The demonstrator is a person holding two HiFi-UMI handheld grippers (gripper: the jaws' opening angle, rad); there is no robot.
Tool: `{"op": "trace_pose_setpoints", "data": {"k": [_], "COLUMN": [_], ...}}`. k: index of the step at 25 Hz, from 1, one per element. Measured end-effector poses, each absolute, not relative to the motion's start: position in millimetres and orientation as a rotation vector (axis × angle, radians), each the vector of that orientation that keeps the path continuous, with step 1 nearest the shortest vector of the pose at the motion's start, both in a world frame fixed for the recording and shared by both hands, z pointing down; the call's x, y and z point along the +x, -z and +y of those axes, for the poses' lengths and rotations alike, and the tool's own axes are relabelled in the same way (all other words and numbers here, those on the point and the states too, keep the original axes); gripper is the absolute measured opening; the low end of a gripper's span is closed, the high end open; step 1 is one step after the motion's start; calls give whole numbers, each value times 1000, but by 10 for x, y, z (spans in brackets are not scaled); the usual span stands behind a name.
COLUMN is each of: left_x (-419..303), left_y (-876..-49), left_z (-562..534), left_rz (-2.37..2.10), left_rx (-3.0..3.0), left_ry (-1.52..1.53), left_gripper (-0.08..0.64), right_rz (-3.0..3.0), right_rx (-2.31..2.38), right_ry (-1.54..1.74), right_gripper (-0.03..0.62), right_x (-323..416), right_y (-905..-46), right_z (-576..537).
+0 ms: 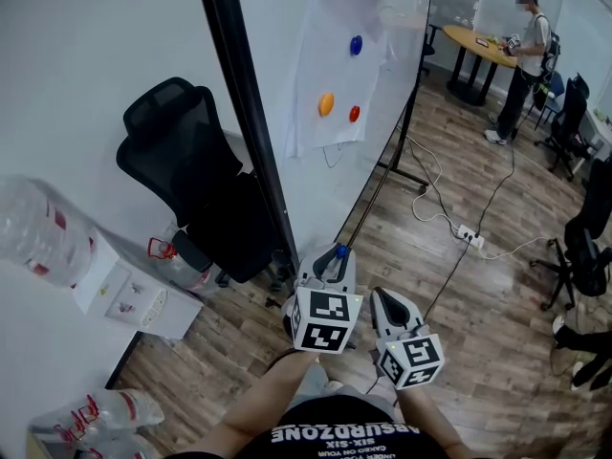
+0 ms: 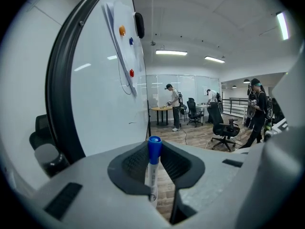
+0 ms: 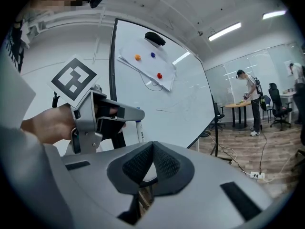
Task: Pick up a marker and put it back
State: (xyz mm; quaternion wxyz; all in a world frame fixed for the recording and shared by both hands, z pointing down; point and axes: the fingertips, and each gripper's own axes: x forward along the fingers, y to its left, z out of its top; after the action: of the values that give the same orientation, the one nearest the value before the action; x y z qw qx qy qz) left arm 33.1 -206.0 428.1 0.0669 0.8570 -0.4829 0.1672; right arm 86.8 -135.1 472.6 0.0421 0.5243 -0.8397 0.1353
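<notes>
Closest to the lens in the left gripper view: left gripper, dark ribbed pads closed on a marker. Holds it upright in the middle of the gap, pinched from both sides along the white barrel. Blue cap sticks up past the pad tips; lower barrel drops out of sight down the slot between the jaws. Seen from the head view as a spot of blue at the very tip of the jaws.

Close beside it, to its right, right gripper: pads pressed together at the tips, nothing between them. Looks across at the left gripper, up and to the left of its own jaws, gripped by a hand, with the white barrel showing under the far jaw tips.

Ahead of both pairs of jaws and to their left: whiteboard on a dark frame, not touched by either gripper. High on it, well above the jaws, a paper sheet pinned by coloured magnets.

Below the jaws in the head view: wooden floor. Off to the left of them, a black office chair. Far beyond the tips, a person standing by a round table.
</notes>
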Motion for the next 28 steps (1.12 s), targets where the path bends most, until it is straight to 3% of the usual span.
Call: {"op": "trace_pose_setpoints", "data": {"k": [28], "left_x": [10], "left_y": [-4304], "left_z": [-1549], "left_rz": [-1352], "left_rx": [2539], "left_ry": [-342], "left_gripper": [78], "right_rz": [-2592], "right_rx": [1566], "right_ry": [-406], "right_gripper": [-2], "right_x": [752], "right_y": [-4712], "right_z": [-1208]}}
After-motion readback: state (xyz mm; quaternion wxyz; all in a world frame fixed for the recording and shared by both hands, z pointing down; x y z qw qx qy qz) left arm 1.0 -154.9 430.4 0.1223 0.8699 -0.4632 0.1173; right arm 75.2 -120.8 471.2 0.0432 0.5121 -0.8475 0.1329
